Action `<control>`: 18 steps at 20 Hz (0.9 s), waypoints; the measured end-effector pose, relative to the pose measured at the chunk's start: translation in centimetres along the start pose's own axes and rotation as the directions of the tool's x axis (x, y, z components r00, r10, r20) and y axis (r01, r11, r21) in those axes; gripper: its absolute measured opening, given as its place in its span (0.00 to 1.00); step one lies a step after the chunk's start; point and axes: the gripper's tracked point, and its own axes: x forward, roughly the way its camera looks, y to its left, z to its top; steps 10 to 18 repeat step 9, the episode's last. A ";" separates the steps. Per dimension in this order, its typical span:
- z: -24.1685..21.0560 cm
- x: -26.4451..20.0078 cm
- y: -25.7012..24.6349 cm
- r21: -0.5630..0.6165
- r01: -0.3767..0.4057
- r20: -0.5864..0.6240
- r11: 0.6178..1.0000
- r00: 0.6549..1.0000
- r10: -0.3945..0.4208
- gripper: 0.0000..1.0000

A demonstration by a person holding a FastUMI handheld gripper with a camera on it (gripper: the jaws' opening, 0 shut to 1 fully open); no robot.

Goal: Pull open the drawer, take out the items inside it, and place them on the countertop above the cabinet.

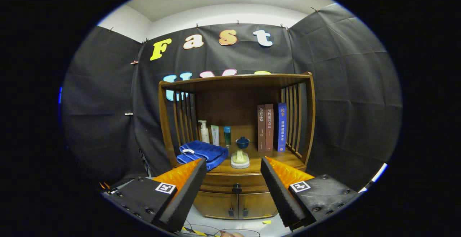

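Note:
A brown wooden cabinet (237, 121) stands ahead against the black cloth wall. Its drawer (236, 183) is closed, with a small dark knob (236, 188) at the middle, just beyond and between my fingers. My gripper (233, 165) is open, held in the air short of the cabinet, with nothing between its fingers. On the countertop (281, 159) above the drawer lie a folded blue towel (203, 153), a pale figurine on a round base (240, 159) and a small blue lidded pot (242, 142). The drawer's contents are hidden.
At the back of the shelf stand three bottles (215, 133) on the left and three upright books (271, 127) on the right. Slatted sides close the shelf. Two small doors (237, 205) sit under the drawer. Pale floor with cables lies below the fingers.

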 end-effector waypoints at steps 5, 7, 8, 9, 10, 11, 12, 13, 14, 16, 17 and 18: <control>0.3 -0.2 0.0 -0.003 0.000 0.007 1.000 1.000 0.000 0.99; 0.2 -0.2 0.1 -0.005 -0.001 0.005 1.000 1.000 0.001 0.99; 0.2 -0.2 0.1 -0.005 -0.003 0.006 1.000 1.000 0.003 0.99; 0.2 -0.2 0.2 -0.005 -0.003 0.005 1.000 1.000 0.003 0.99; 0.2 -0.2 0.2 -0.005 -0.003 0.005 1.000 1.000 0.003 0.99; 0.2 -0.2 0.2 -0.005 -0.003 0.005 1.000 1.000 0.003 0.99; 0.2 -0.2 0.2 -0.005 -0.003 0.005 1.000 1.000 0.003 0.99; 0.2 -0.2 0.2 -0.005 -0.003 0.005 1.000 1.000 0.003 0.99; 0.2 -0.2 0.2 -0.005 -0.003 0.005 1.000 1.000 0.003 0.99; 0.2 -0.2 0.2 -0.005 -0.003 0.005 1.000 1.000 0.003 0.99; 0.2 -0.2 0.2 -0.005 -0.003 0.005 1.000 1.000 0.003 0.99; 0.2 -0.2 0.2 -0.005 -0.003 0.005 1.000 1.000 0.003 0.99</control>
